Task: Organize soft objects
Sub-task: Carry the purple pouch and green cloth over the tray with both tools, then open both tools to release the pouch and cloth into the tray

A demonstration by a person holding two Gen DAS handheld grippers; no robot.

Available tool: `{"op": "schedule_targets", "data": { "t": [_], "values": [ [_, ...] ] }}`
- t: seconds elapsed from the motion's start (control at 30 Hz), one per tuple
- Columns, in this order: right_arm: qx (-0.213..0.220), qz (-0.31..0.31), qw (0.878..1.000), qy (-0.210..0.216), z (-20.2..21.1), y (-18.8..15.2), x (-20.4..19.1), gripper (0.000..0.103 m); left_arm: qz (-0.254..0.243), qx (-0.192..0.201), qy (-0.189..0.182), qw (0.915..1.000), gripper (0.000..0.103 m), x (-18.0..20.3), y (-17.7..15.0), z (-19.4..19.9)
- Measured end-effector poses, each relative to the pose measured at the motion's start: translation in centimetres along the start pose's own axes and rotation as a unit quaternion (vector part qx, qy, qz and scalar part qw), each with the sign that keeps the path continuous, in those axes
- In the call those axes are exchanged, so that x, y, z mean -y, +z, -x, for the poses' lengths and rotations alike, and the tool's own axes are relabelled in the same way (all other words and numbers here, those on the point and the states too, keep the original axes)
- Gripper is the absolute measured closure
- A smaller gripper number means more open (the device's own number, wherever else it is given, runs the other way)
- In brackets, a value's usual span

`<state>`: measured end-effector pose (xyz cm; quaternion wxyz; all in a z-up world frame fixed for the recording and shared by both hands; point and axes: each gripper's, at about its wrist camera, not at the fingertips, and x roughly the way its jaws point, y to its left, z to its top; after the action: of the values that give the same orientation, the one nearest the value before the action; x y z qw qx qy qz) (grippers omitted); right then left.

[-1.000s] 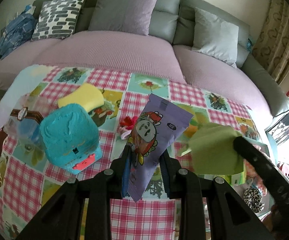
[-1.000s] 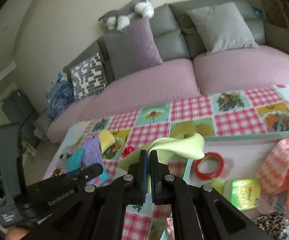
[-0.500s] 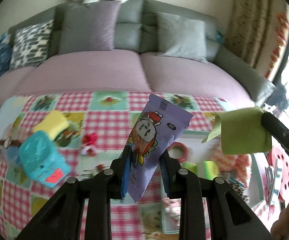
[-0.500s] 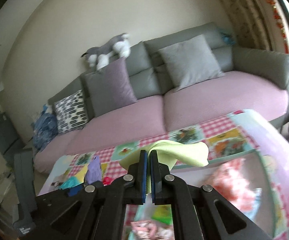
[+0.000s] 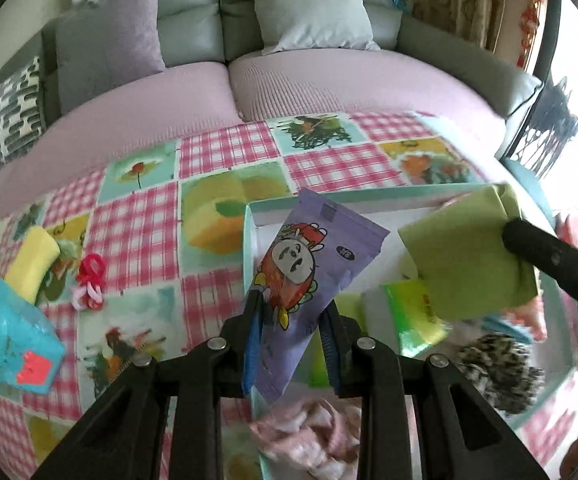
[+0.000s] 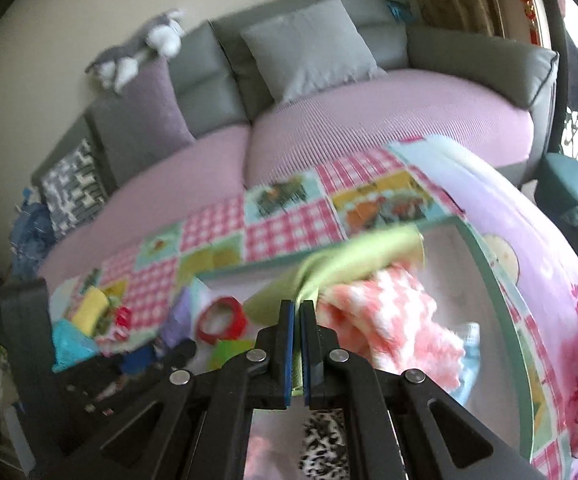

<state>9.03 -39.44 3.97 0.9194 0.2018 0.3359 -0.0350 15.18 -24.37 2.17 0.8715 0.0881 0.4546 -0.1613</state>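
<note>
Left tongs (image 5: 291,322) clamp a purple snack pouch (image 5: 309,276) near its lower end; the pouch sticks up toward 1 o'clock, cartoon face on the front, hanging over the near-left corner of a white box (image 5: 251,232) with a teal rim.

Right tongs (image 6: 297,320) are pressed shut on a green cloth (image 6: 353,256); in the left wrist view the same cloth (image 5: 469,248) hangs at 3 o'clock off the black finger, over the box. In the right wrist view it fans out toward 1 o'clock, blurred.

Inside the box: pink-white knit cloth (image 6: 393,320) just right of the right tongs, red ring (image 6: 223,320) at 9 o'clock of them, leopard-print piece (image 5: 497,372) at the near right, green packet (image 5: 413,312) between pouch and leopard piece, pale pink fabric (image 5: 317,428) at the near edge.

Box sits on a tabletop with a pink checked cloth (image 5: 225,152). Left of the box on the cloth: yellow sponge (image 5: 33,264) at 9 o'clock, red-pink hair ties (image 5: 89,280) just beside it, teal block (image 5: 9,340) with a red patch at 8 o'clock.

Behind, at 12 o'clock: sofa (image 5: 329,80) with a lilac cover and grey cushions, a plush toy (image 6: 141,52) on its back.
</note>
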Motion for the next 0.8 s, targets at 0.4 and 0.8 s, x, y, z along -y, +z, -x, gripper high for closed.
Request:
{"op": "schedule_targets", "data": {
  "t": [0.4, 0.8],
  "values": [
    [-0.052, 0.013, 0.998, -0.039, -2.5, -1.2, 0.5, 0.100, -0.002, 0.012, -0.030, 0.9995, 0.074, 0.7, 0.3, 1.1],
    [-0.060, 0.007, 0.997, -0.048, -2.6, -1.2, 0.9, 0.096, 0.004, -0.014, -0.048, 0.9987, 0.071, 1.2, 0.1, 0.0]
  ]
}}
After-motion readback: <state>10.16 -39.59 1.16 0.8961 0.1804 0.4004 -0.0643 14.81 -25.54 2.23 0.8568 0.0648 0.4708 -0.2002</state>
